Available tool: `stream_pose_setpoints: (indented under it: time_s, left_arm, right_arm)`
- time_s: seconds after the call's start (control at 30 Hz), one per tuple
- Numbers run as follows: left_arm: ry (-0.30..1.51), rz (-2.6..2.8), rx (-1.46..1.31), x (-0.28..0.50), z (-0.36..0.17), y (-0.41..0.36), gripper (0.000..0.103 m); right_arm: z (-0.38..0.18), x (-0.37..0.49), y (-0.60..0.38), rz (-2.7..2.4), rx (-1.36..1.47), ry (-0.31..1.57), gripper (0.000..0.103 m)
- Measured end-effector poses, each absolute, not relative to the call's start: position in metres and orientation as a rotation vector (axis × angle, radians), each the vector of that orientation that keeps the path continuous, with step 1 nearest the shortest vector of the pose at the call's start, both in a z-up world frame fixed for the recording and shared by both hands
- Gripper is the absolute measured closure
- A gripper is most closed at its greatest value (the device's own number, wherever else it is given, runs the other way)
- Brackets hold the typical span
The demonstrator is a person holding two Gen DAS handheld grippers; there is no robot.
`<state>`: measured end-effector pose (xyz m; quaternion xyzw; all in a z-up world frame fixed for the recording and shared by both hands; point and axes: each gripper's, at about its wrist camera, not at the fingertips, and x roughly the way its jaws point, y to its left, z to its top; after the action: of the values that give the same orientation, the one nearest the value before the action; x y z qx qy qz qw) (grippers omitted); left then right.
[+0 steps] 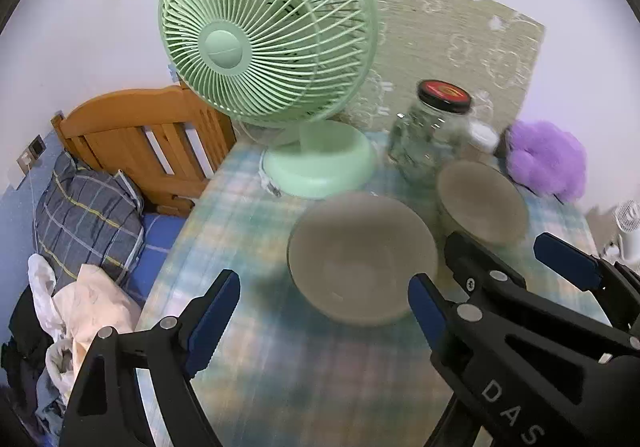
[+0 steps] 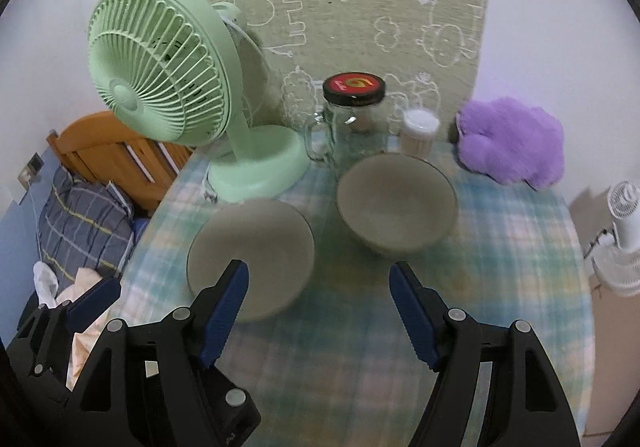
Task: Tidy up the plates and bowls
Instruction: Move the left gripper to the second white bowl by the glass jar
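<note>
- Left gripper (image 1: 324,297): jaws stand wide apart, nothing between the pads. The blue pads hang above the plaid tablecloth (image 1: 304,375).
- Left bowl (image 1: 362,259): grey, upright on the tablecloth, just ahead of the left gripper's right finger. It lies outside the jaw gap, offset toward the right side.
- Right gripper (image 2: 320,287): jaws parted and empty. The right gripper also shows in the left wrist view, at the right edge.
- Right bowl (image 2: 396,203): grey, upright, ahead of the right gripper and clear of both pads.
- In the right wrist view, the left bowl's near rim is partly covered by the right gripper's left finger; contact cannot be determined.
- The two bowls stand near each other, not touching.
- Behind the bowls: a green fan (image 2: 160,75), a glass jar (image 2: 352,119) with a black lid, and a purple plush item (image 2: 512,143).
</note>
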<state>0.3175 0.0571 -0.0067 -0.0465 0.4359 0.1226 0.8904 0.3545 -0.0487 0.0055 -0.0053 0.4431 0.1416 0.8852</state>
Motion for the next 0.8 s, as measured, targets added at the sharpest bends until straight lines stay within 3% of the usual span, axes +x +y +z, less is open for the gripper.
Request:
stream_pose_setpoints:
  time_s: [0.2, 0.27, 0.5, 0.6, 0.67, 0.8]
  left_arm:
    - [0.924, 0.32, -0.068, 0.345, -0.03, 0.071, 0.017]
    - [0.933, 0.317, -0.065, 0.354, -0.039, 0.075, 0.024]
    - [0.975, 0.298, -0.078, 0.368, -0.061, 0.081, 0.035]
    - [0.992, 0.287, -0.096, 0.373, -0.07, 0.084, 0.046]
    - [1.008, 0.289, -0.1, 0.376, -0.075, 0.085, 0.061]
    - [1.0, 0.292, -0.092, 0.377, -0.077, 0.083, 0.073]
  right_arm:
    - [-0.02, 0.388, -0.031, 0.313, -0.01, 0.93, 0.027]
    - [-0.03, 0.399, -0.025, 0.322, -0.016, 0.946, 0.03]
    - [-0.055, 0.415, -0.014, 0.332, -0.012, 1.0, 0.05]
    - [-0.063, 0.419, -0.012, 0.334, -0.013, 1.017, 0.055]
    - [-0.07, 0.422, -0.01, 0.337, -0.012, 1.032, 0.061]
    - [-0.074, 0.424, -0.008, 0.339, -0.023, 1.025, 0.076]
